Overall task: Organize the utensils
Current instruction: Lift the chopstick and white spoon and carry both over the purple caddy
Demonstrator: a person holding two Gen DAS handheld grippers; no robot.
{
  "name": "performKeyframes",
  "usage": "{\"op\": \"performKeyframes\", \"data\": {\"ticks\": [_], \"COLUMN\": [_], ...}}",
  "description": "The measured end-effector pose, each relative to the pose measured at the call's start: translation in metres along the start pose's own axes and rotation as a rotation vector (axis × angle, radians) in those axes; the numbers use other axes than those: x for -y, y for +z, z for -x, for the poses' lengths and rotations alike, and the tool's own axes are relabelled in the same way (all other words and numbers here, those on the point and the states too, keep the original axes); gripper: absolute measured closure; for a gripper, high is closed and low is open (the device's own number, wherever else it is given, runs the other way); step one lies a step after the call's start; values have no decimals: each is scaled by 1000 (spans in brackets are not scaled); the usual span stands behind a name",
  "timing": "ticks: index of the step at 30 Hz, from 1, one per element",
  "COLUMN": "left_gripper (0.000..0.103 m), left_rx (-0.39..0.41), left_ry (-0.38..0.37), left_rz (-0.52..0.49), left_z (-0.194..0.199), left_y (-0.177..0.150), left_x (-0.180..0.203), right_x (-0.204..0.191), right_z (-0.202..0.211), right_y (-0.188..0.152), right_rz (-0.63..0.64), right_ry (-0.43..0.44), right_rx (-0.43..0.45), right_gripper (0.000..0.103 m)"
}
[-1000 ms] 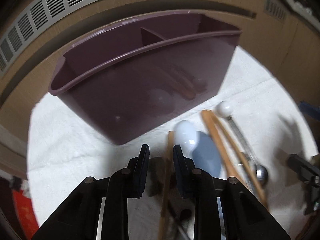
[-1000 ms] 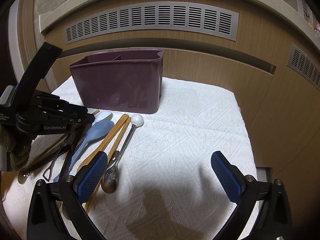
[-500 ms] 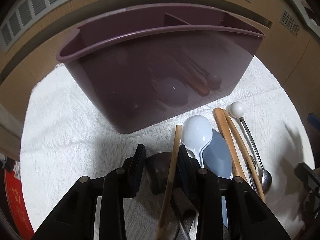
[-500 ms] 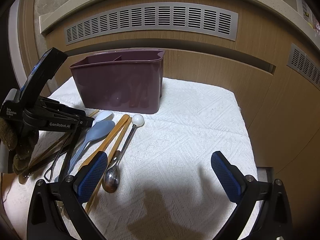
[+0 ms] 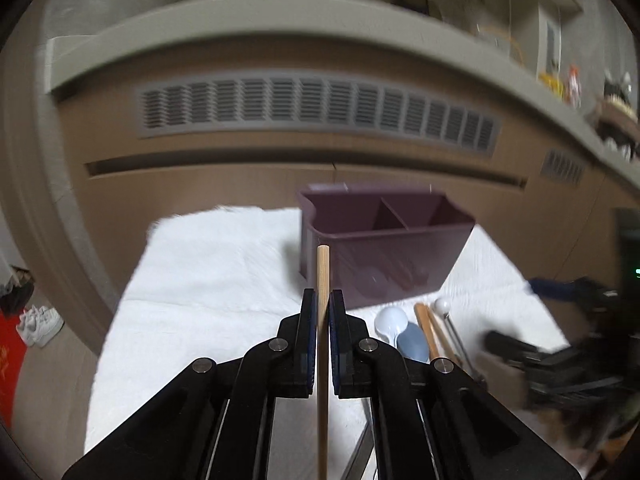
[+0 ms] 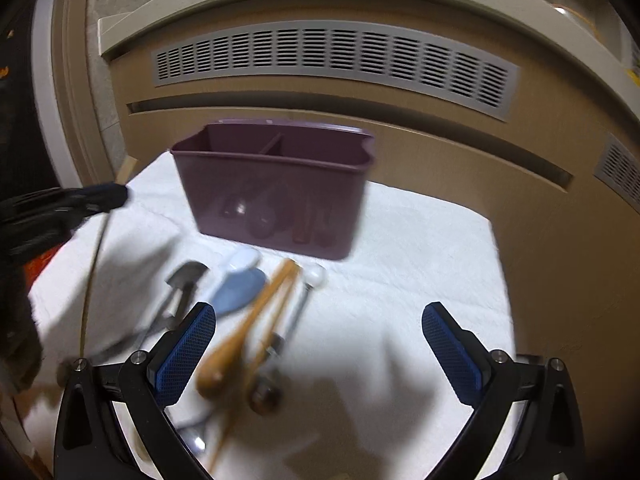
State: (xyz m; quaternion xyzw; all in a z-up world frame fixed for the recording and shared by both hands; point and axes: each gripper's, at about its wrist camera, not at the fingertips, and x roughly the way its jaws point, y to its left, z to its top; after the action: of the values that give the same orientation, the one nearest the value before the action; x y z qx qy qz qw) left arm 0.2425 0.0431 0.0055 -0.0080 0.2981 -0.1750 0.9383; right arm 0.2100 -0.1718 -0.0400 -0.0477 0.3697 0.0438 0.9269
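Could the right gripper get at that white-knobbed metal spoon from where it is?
Probably yes. The right gripper is open with nothing between its fingers, and the metal spoon lies just ahead on the white towel. The wooden spoons lie close beside it, which could crowd the grab.

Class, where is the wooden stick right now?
In the left wrist view, the wooden stick is clamped in the left gripper, raised before the purple caddy.

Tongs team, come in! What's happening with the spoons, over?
Left tongs shut on wooden stick. Right tongs open, empty. Purple caddy ahead, nothing blocking.
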Motion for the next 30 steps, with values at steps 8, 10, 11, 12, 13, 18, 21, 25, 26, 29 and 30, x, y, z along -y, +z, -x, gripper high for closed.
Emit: {"op": "performKeyframes", "data": {"ticks": [8,10,11,12,13,18,21,25,26,29,30], "left_gripper": [97,97,97,97,97,97,97,97,97,97,97], "left_rx": [73,82,84,87,90,88,61,30,24,9,6], "left_ry": [-28,-40,-50,-55,-62,-104,-110,-87,-83,-65,-59], "left_rz": [87,98,104,108,113,150,163,143,137,118,119], "left_z": [44,49,51,52,55,59,61,65,66,66,66], "left_y": [-6,-11,-12,-13,-15,-17,-18,-22,-23,-25,-25], "left_x": [-32,-33,-37,-38,-41,-50,-49,-40,-37,-26,-23], "right_x": [-54,-66,-70,-75,-78,-83,-83,-83,-83,-78,-75], "right_z": [-77,-94,-101,-108,-114,-118,-106,-70,-60,-34,-28], "right_y": [36,37,37,38,38,33,30,20,18,10,10], "right_rz": [-32,-31,-27,-25,-24,-7,23,69,74,76,79], "right_ry": [28,-2,-12,-17,-19,-4,39,70,83,114,121], "right_rx": [-156,-186,-199,-218,-233,-271,-272,-206,-190,-149,-136], "right_gripper": [33,33,33,33,33,69,69,69,69,69,69]}}
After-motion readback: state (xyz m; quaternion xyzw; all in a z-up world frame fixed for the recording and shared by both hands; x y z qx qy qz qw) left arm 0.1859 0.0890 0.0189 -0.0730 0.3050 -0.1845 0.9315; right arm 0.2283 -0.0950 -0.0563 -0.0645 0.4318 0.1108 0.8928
